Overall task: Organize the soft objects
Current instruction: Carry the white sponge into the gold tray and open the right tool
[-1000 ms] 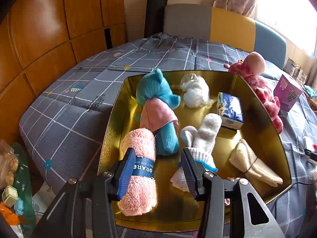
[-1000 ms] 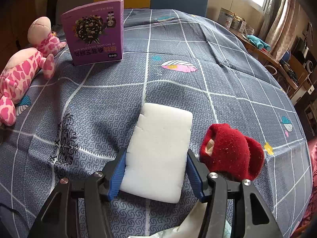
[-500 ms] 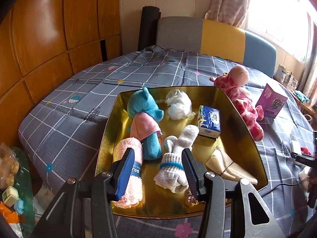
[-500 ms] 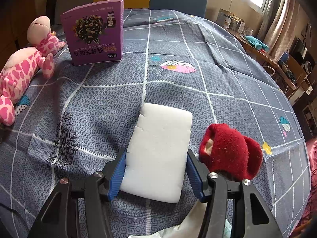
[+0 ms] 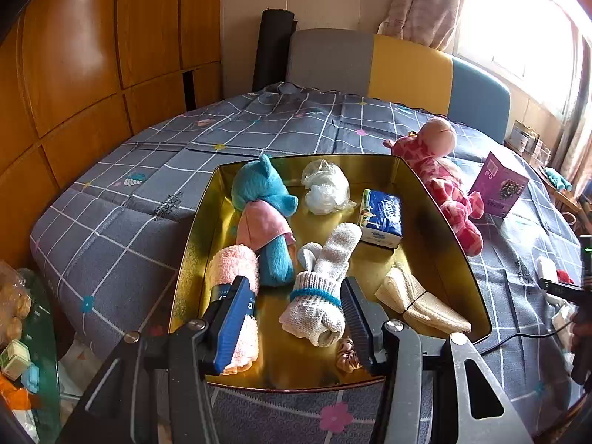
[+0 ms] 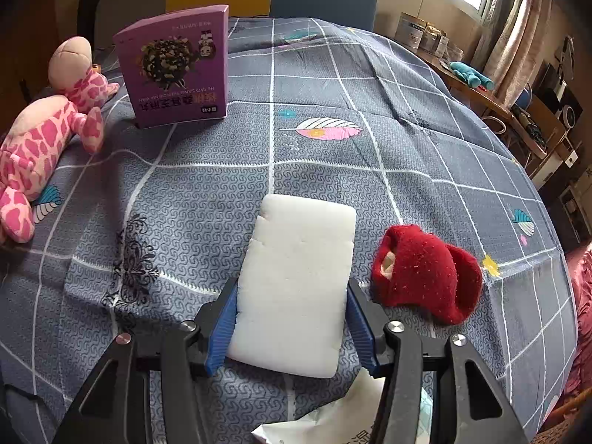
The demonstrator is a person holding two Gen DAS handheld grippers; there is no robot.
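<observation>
Over the gold metal tray on the grey checked bedspread hangs the left gripper, angled downward toward the tray's near end. Its jaws stand partly apart and clasp nothing: the rolled white knitted glove with a teal band lies in the tray below and between them, the rolled pink towel sits behind the left finger. Also inside the tray: a blue plush toy in a pink shirt, a crumpled clear plastic bag, a blue tissue pack and a folded cream cloth tied with a band. Just outside the tray's right wall lies the pink spotted plush giraffe, with a purple cardboard box beyond it.

Switch to the right gripper, and it's tipped steeply down at the bedspread. The white rectangular foam block lies flat on the cloth, its near end between the blue pads; both pads sit right against its long edges, and the jaws are pressed on it at a middling width. Just to the right of that block rests a red knitted sock bundle, apart from the gripper. A white wrapper pokes in at the bottom edge.
</observation>
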